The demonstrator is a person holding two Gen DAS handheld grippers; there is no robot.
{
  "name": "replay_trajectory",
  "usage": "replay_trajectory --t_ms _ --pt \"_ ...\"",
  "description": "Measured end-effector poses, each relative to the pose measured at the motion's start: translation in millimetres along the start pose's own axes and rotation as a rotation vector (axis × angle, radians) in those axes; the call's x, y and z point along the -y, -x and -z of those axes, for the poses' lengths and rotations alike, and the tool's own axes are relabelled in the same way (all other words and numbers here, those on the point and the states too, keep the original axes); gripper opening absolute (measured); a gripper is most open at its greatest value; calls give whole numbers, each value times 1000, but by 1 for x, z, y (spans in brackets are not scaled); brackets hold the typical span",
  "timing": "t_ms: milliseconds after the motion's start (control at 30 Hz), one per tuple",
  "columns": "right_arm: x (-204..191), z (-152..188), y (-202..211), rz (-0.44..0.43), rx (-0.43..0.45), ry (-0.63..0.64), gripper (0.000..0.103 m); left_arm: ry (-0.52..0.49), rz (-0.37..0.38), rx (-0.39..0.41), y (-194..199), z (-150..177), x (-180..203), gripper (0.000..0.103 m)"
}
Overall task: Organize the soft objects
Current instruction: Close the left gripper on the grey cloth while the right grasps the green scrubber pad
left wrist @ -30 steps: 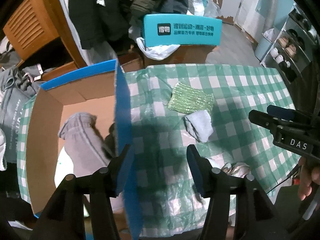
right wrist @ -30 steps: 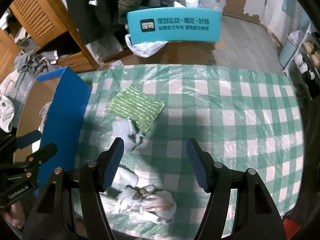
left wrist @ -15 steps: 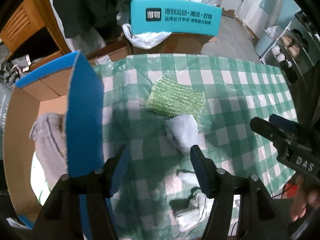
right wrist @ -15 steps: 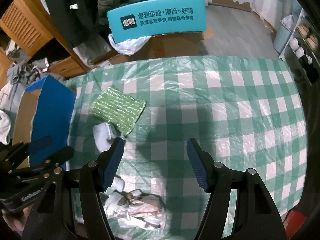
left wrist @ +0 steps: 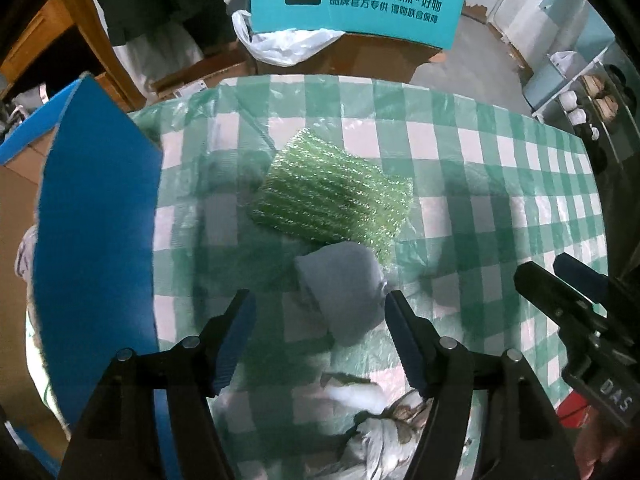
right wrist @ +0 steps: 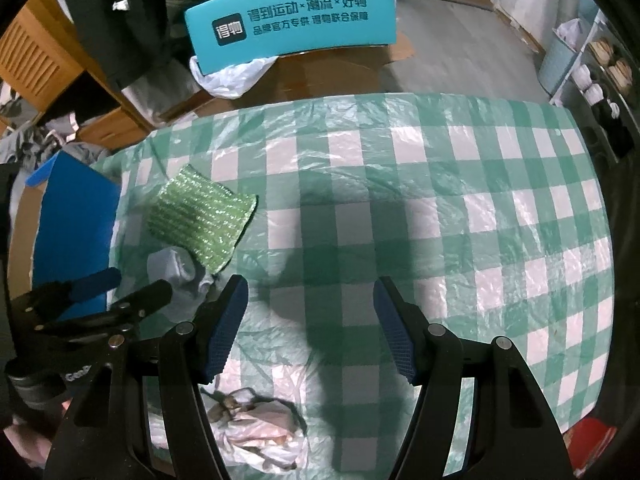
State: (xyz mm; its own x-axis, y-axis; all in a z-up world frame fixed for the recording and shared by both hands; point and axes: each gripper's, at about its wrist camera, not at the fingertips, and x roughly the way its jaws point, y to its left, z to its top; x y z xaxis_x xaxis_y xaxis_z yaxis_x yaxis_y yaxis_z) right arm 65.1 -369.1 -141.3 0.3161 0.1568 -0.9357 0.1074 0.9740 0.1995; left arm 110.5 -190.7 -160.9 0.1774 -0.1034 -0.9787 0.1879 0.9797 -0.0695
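A folded grey sock [left wrist: 344, 284] lies on the green-checked table [left wrist: 500, 184], its far end touching a glittery green sponge cloth [left wrist: 332, 196]. My left gripper [left wrist: 320, 332] hovers right over the sock with its jaws opening; the sock sits between the fingers but the pads do not press it. In the right wrist view the same grey sock [right wrist: 176, 268] and green cloth [right wrist: 200, 216] lie to the left, and my right gripper [right wrist: 310, 320] stands open over bare tablecloth. A crumpled white patterned cloth [right wrist: 260, 428] lies near the front edge.
A cardboard box with a raised blue flap [left wrist: 96, 248] stands at the table's left edge, with grey clothing inside. Behind the table is a teal box with printed lettering [left wrist: 360, 4] and a white plastic bag [left wrist: 280, 44]. Shelves with shoes stand at far right [left wrist: 592, 96].
My left gripper has swung from over the box flap rightward and down to above the grey sock, its jaws wider. The right gripper has drifted a little right and lower, still open.
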Motion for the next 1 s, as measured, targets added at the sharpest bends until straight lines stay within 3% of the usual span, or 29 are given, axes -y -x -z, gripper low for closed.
replay_trajectory --t_ms 300,467,533,1000 --pt "0 -5 -4 11 -5 -5 66 -49 -33 -11 -20 -2 5 67" --pt "-3 -8 -7 8 -9 -8 66 -67 -5 -9 -17 2 3 30" --pt "-8 -9 -8 3 -6 1 66 -77 -16 8 -13 2 1 24" --pt "-68 -27 -48 -19 -41 146 66 -25 -82 66 6 1 -48 22"
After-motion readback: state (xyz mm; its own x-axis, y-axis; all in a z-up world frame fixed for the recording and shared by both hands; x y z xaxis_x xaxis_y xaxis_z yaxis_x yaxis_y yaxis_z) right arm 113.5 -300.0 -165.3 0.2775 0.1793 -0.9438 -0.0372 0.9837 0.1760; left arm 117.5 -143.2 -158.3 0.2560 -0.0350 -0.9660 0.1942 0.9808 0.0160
